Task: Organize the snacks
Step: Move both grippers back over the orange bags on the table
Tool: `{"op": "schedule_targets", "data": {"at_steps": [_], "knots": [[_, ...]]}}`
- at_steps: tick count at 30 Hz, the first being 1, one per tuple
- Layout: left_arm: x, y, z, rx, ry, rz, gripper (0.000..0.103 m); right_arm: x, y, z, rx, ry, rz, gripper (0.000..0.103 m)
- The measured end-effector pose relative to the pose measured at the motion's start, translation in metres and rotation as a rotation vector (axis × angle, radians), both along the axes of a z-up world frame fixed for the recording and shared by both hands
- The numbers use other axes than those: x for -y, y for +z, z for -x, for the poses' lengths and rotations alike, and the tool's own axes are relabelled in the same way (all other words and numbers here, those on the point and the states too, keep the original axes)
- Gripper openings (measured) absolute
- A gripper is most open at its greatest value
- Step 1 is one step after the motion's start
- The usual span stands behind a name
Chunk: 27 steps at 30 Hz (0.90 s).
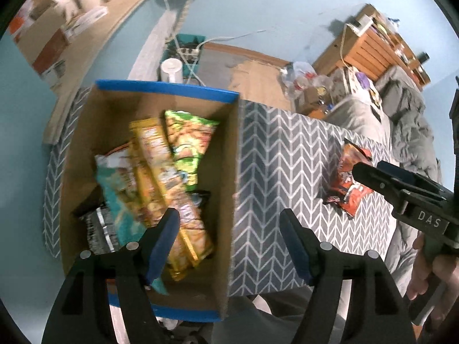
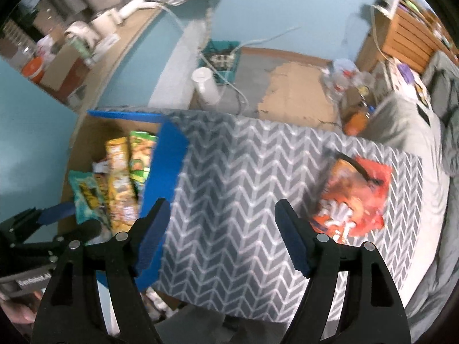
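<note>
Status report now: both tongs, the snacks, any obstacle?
Left tongs open, empty, over the box. Right tongs open, empty, near red snack bag on chevron cloth. Nothing in between.

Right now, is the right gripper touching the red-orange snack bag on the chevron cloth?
Apart. In the right wrist view the right gripper is open and empty, and the red-orange snack bag lies beyond its right finger, not between the fingers.

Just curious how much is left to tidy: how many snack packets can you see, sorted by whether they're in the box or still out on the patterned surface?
In the cardboard box: at least 4; more may be hidden.
On the patterned surface: 1, the red-orange packet.
Total: at least 5.
</note>
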<state>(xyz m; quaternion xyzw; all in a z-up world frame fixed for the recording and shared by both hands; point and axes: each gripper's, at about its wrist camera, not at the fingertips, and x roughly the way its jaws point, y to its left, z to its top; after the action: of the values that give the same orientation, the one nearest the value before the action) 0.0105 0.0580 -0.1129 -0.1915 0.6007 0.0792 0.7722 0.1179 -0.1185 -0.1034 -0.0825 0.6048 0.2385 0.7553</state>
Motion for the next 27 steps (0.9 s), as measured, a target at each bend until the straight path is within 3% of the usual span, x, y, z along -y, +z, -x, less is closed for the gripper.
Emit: {"op": "schedule_targets", "data": {"at_steps": [17, 27], "knots": [[0.107, -0.006, -0.078, -0.007, -0.198, 0.034, 0.08, 0.139, -0.008, -0.04, -0.019, -0.172, 0.069, 0.075], [0.176, -0.018, -0.114, -0.024, -0.297, 0.037, 0.081, 0.206, -0.034, -0.063, -0.065, -0.225, 0.11, 0.076]]}}
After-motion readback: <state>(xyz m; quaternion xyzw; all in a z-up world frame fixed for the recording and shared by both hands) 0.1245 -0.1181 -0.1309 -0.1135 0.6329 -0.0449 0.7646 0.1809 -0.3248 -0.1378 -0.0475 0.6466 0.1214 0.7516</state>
